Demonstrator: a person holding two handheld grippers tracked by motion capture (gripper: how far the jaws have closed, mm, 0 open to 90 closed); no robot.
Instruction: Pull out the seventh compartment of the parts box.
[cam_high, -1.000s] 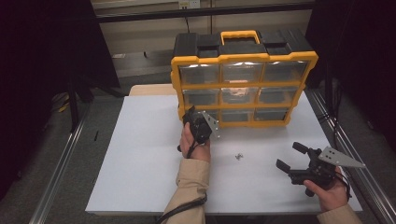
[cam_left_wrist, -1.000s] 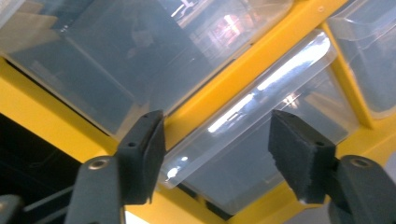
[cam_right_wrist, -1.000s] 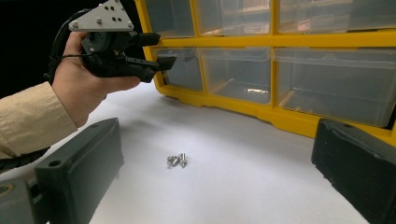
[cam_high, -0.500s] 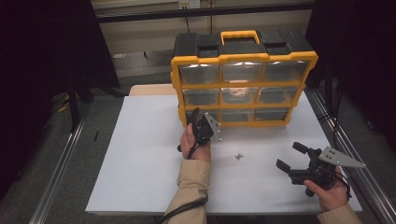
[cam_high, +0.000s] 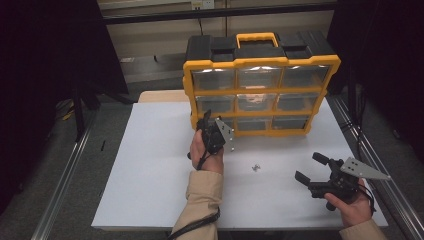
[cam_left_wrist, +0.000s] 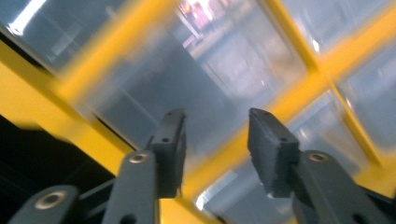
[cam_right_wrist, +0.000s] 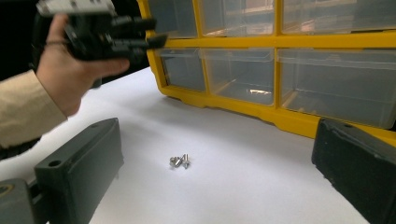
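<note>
My left tongs (cam_high: 206, 121) have narrowed vs a sec ago, half-open w/ nothing between, at the yellow organizer's (cam_high: 260, 91) lower-left clear drawer (cam_right_wrist: 182, 69), frame center. Right tongs (cam_high: 311, 167) wide, empty, lower right; small screws (cam_high: 256, 167) on white counter (cam_high: 150, 165).

One yellow organiser (cam_high: 260, 87) with nine clear drawers stands on one white table (cam_high: 150, 170). Two grippers, left (cam_high: 206, 122) and right (cam_high: 311, 170), and two small screws (cam_high: 256, 167).

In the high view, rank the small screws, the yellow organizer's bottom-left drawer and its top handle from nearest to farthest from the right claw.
From the right claw:
1. Small screws, loose on the white table to its left.
2. Bottom-left drawer, beyond, by the left claw.
3. Top handle, far back on the organizer.
</note>
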